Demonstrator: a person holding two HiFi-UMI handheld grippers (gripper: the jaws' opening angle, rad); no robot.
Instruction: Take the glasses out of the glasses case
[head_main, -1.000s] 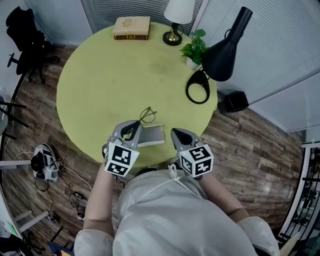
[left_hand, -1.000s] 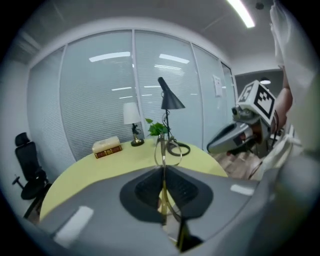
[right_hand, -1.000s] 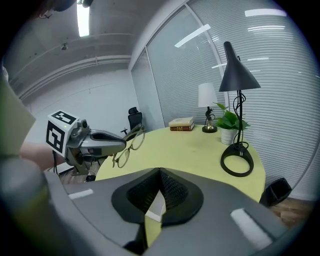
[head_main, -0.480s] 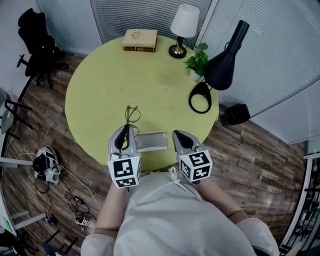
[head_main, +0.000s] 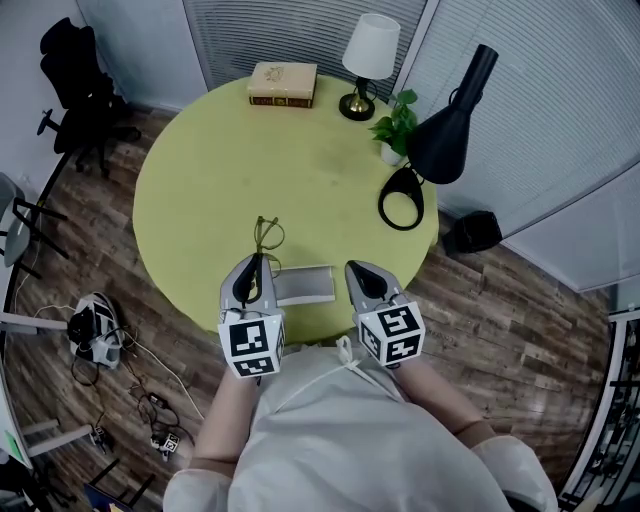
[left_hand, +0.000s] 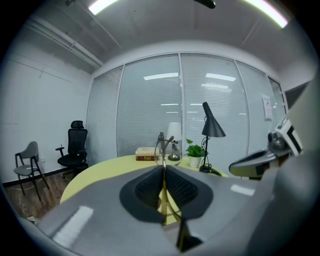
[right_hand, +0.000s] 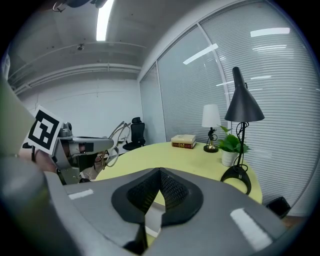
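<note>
Yellow-green and round, the table (head_main: 200, 180) fills the middle of the head view, with dark wood-plank flooring (head_main: 500, 300) around it. The left gripper (head_main: 256, 262) is clamped on the glasses (head_main: 266, 235): in the left gripper view its jaws press together on a thin gold temple arm that runs up the seam between the pads, and the round lenses (left_hand: 164, 149) stand upright just above the jaw tips. From the head view the glasses stick out beyond that gripper over the table, clear of the glasses case (head_main: 305, 284) and just to its left. The case, a pale grey rectangle, lies flat on the table near the edge closest to the person, between the two grippers. The right gripper (head_main: 352, 267) hovers just beside the case's right end; the right gripper view shows its jaws closed tip to tip with nothing held, a pale strip of the case (right_hand: 152, 219) showing beneath them. That same view catches the left gripper off to the left with the glasses (right_hand: 114, 142) raised above the table. At the far side of the table lies a tan book (head_main: 283, 83), with a small table lamp (head_main: 371, 45) with a white shade to its right, then a potted plant (head_main: 396, 120) and a black desk lamp (head_main: 445, 120) with a ring-shaped base. A black office chair (head_main: 75, 90) stands on the floor at the far left.
</note>
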